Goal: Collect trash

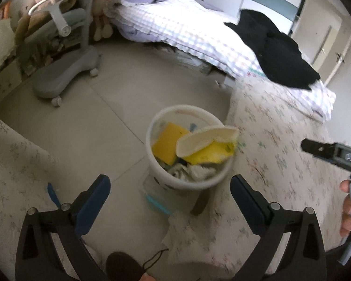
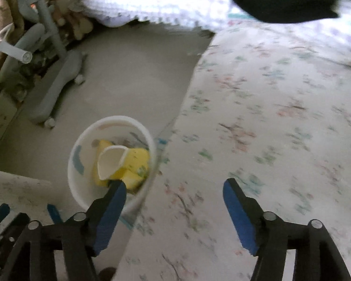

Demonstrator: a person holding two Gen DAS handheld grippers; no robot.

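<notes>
My left tongs (image 1: 170, 188) gape wide and empty; my right tongs (image 2: 174, 193) are open too, holding nothing. The bin (image 1: 152, 126) on the floor already holds yellow packs (image 1: 167, 144), a paper bowl (image 1: 206, 140) and tissues. I see no loose trash left nearby.

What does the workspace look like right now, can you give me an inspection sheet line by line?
Surface: grey tiled floor, with the floral bedsheet beside it.
Job's things: white bin on the floor against the bed; it holds yellow packaging, a cream curved piece leaning on the rim, and crumpled paper.
Clutter: black garment on the checked quilt; blue strip on the floor.
Grippers: left gripper open, nothing between the fingers; right gripper open, empty.
Cables: thin dark cord near the bottom edge.
Surroundings: grey wheeled chair, plush toys, door.
</notes>
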